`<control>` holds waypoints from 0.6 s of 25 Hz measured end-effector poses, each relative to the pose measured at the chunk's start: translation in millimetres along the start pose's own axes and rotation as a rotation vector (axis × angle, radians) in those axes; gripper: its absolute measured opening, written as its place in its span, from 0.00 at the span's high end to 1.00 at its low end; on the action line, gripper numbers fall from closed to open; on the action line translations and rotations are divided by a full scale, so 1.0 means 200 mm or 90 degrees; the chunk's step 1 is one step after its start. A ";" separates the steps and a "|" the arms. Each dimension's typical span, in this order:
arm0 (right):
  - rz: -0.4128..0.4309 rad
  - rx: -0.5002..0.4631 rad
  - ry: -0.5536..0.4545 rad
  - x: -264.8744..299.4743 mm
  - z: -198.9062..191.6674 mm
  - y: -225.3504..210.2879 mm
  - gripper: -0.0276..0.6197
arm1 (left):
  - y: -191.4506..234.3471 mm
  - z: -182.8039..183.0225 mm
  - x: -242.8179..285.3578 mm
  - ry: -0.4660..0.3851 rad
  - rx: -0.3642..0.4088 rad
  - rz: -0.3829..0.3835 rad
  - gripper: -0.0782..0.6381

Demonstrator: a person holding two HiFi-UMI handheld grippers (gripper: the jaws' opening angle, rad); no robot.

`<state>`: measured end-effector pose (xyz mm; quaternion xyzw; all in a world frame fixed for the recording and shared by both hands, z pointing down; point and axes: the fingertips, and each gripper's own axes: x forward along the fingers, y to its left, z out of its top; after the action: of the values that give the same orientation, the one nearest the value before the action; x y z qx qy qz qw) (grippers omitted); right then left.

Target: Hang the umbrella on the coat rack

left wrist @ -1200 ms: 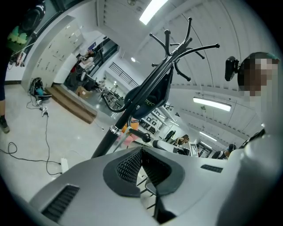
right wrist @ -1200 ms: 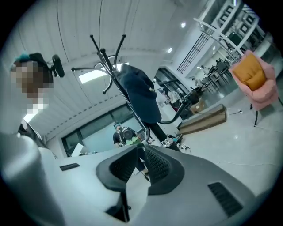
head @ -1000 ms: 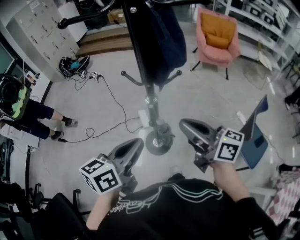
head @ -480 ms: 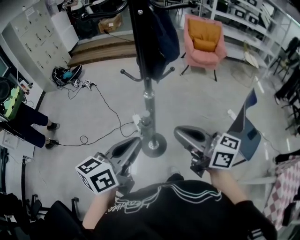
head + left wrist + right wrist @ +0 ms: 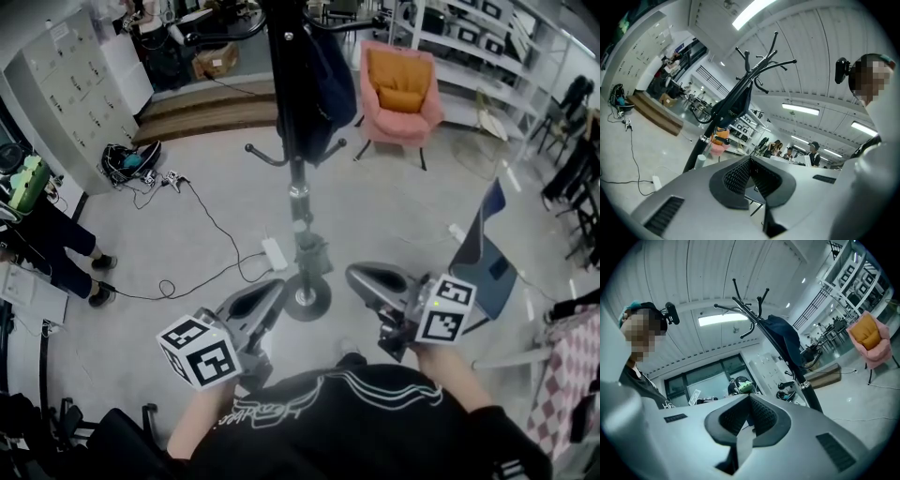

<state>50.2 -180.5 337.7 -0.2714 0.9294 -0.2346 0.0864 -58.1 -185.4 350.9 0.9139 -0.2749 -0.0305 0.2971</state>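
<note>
The black coat rack [image 5: 297, 192] stands on a round base [image 5: 307, 302] just beyond both grippers. A dark navy folded umbrella [image 5: 323, 84] hangs from its upper hooks, beside the pole. The umbrella [image 5: 735, 104] also shows in the left gripper view and the umbrella [image 5: 785, 340] in the right gripper view, under the curved hooks [image 5: 749, 315]. My left gripper [image 5: 272, 289] and right gripper [image 5: 361, 277] point level toward the rack, one each side of the base. Both are shut and hold nothing.
A pink armchair [image 5: 398, 89] stands behind the rack and a blue chair [image 5: 487, 258] at the right. A white power strip [image 5: 276, 253] and black cable lie on the floor to the left. A person [image 5: 47, 244] stands at far left near grey lockers [image 5: 66, 94].
Both grippers have drawn back from the rack, which now looks smaller and farther off. The umbrella stays hanging on it.
</note>
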 end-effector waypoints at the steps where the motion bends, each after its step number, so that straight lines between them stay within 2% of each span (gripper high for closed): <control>1: 0.000 -0.001 0.000 0.00 0.00 0.01 0.93 | 0.00 0.00 0.00 0.000 0.000 0.000 0.89; 7: 0.000 -0.021 0.003 0.00 -0.02 0.01 0.94 | 0.00 0.00 -0.02 -0.001 0.000 0.009 0.89; 15: 0.003 -0.014 0.006 0.01 -0.02 -0.02 0.94 | 0.02 0.00 -0.01 -0.006 -0.006 0.019 0.89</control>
<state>48.9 -183.5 342.3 -0.2691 0.9330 -0.2255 0.0792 -61.9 -186.8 353.9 0.9081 -0.2895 -0.0316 0.3008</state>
